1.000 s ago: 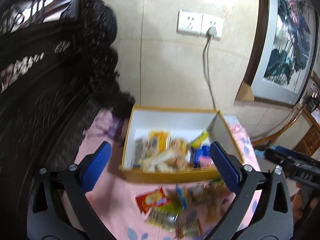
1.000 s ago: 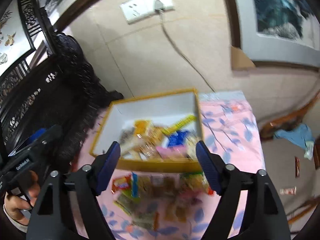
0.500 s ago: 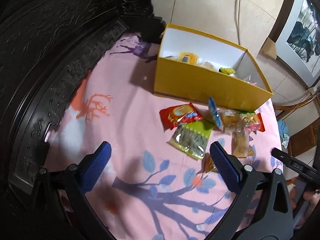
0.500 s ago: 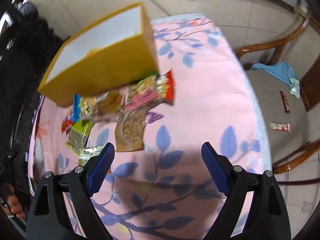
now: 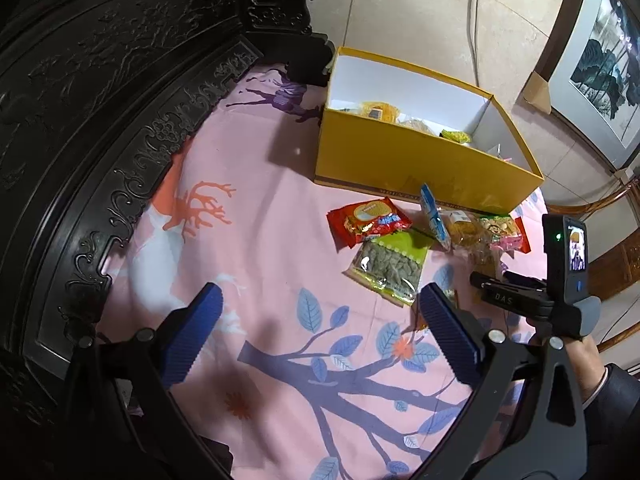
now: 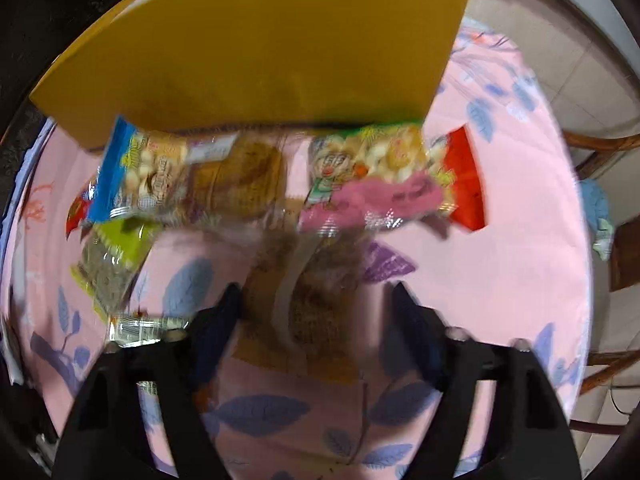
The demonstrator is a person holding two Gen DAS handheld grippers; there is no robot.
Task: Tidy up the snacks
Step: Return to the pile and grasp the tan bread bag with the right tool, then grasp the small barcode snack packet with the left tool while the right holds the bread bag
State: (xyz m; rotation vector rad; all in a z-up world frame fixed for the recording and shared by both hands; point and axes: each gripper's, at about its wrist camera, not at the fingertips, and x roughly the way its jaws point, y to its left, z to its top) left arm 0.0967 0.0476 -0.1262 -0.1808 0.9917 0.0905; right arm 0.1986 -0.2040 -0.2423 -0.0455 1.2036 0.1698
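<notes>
left tool (image 5: 318, 336): mine, jaws wide apart, nothing between them, hangs over bare pink cloth (image 5: 256, 216) near the counter edge.
right tool (image 6: 316, 308): mine, pointing steeply down, jaws about half apart and closing; brown snack pack (image 6: 308, 300) lies between the pads, blur too heavy to tell if they press it yet.
brown snack pack: flat on the cloth, nearest of the loose pile, partly under the pink-and-green pack (image 6: 376, 184).
green raisin pack (image 5: 386, 266): just ahead of my left tool, flat, touching the red pack (image 5: 368, 222).
blue pack (image 6: 132, 172): leans at the foot of the box, beside a golden pack.
yellow box (image 5: 420, 168): far side of the pile, open top, several snacks already inside; loose ones sit right against its front wall.
step: I judge this the grab of the brown pack, box drop to follow.
risk 1: pack is thin and flat, so closing pads may pinch cloth with it and drag the pile.
risk 2: overlap with the pink-and-green pack means a lift may tug that one along or flip it off.
risk 3: crinkly film, shallow bite, could slip out on the way to the box.
far: tiled wall, socket and cable, framed picture (image 5: 604, 68).
</notes>
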